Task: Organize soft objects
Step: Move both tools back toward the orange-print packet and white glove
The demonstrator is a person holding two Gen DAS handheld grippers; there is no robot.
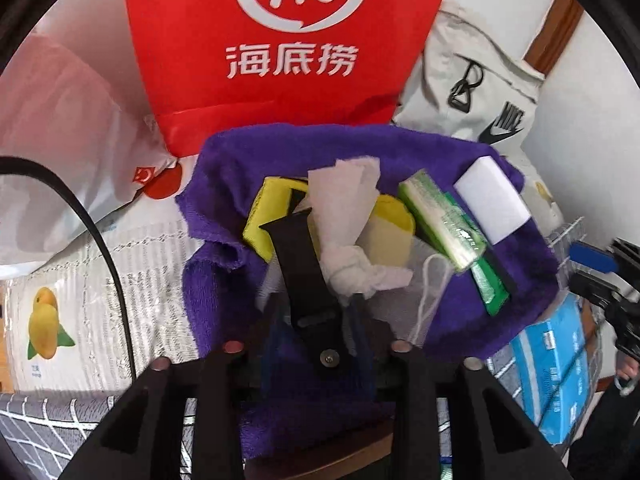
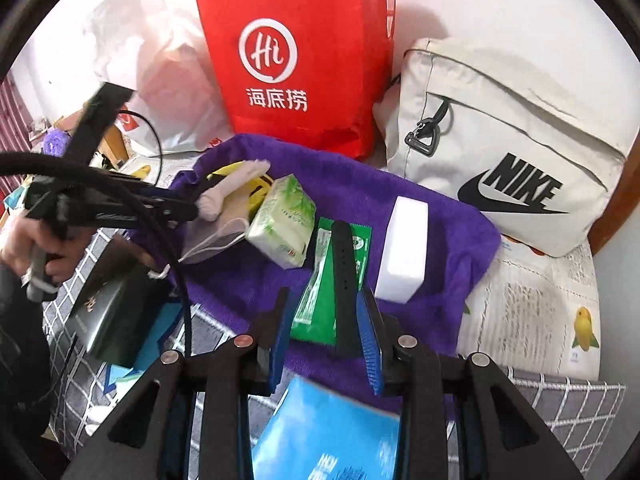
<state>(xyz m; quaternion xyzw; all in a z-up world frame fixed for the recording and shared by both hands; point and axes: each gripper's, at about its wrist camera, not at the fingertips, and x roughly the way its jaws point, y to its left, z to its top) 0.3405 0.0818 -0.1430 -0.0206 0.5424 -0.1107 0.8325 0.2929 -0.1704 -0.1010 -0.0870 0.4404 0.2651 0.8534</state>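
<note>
A purple towel [image 1: 500, 304] [image 2: 440, 216] lies spread on the table with small items on it. My left gripper [image 1: 347, 300] is shut on a crumpled white tissue [image 1: 348, 216] and holds it above a yellow sponge [image 1: 394, 228]; a black strap [image 1: 296, 256] lies under its fingers. The right wrist view shows that gripper [image 2: 196, 210] with the tissue [image 2: 232, 188]. My right gripper [image 2: 326, 312] is open above a green packet [image 2: 316, 300] and a black strap [image 2: 345, 272]. A green tissue pack [image 2: 284, 220] [image 1: 440, 220], a white foam block [image 2: 404, 248] [image 1: 492, 200] and a face mask [image 2: 216, 236] lie nearby.
A red paper bag [image 2: 304, 52] [image 1: 280, 40] and a cream Nike bag [image 2: 512, 140] [image 1: 480, 92] stand behind the towel. A white plastic bag [image 2: 160, 64] lies at back left. A blue box [image 2: 320, 436] [image 1: 556, 364] and a dark box [image 2: 112, 304] sit at the near edge.
</note>
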